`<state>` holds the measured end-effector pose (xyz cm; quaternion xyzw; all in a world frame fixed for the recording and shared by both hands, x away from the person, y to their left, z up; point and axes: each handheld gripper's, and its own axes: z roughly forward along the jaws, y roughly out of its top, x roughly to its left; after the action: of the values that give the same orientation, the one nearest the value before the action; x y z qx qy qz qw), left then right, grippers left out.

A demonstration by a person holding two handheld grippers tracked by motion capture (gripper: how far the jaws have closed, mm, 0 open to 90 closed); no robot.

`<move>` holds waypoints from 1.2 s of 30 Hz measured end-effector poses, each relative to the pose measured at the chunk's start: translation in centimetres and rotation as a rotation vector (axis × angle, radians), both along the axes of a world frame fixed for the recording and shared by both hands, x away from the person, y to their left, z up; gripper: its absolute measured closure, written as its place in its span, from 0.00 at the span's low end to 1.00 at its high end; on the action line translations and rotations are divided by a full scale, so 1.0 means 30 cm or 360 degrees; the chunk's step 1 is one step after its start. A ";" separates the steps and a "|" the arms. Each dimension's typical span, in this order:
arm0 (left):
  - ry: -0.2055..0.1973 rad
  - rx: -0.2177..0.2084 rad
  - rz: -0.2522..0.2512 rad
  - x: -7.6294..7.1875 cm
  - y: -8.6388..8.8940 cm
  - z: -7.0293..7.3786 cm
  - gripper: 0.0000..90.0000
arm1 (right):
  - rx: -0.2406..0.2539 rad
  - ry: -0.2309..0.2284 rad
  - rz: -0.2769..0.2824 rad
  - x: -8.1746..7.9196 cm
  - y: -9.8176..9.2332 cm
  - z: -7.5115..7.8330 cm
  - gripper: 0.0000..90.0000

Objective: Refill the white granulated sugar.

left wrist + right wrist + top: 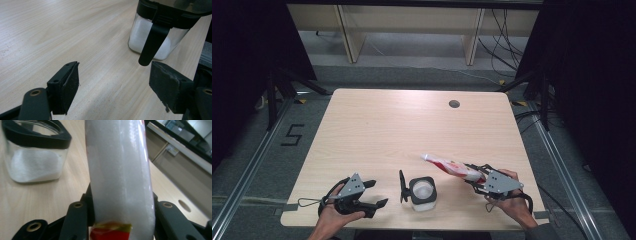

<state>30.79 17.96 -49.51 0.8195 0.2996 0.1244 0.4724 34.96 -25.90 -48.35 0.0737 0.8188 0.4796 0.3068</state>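
A square glass jar point(422, 194) with a black rim and a white powder inside stands near the table's front edge; its black lid point(402, 186) hangs open at its left side. The jar point(152, 37) is ahead and to the right of my left gripper point(113, 85), which is open with bare table between its pads. My right gripper point(477, 179) is shut on a long white bag point(452, 167) with red print, held slanting up and to the left, right of the jar. The bag point(120, 175) rises between my right jaws, with the jar point(35, 155) at its left.
The pale wooden table point(377, 130) has a round cable hole point(454, 104) near its far edge. Desk legs and cables stand on the floor beyond it. Dark frames and curtains flank both sides.
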 end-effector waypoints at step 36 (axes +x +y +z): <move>-0.0039 0.0012 -0.0013 0.001 0.012 0.006 0.26 | 0.0412 0.0472 -0.0361 0.019 -0.139 -0.050 0.67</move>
<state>30.81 18.32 -49.32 0.8209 0.2900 0.1336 0.4735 35.54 -30.09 -49.84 0.2737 0.7730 0.5272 0.2228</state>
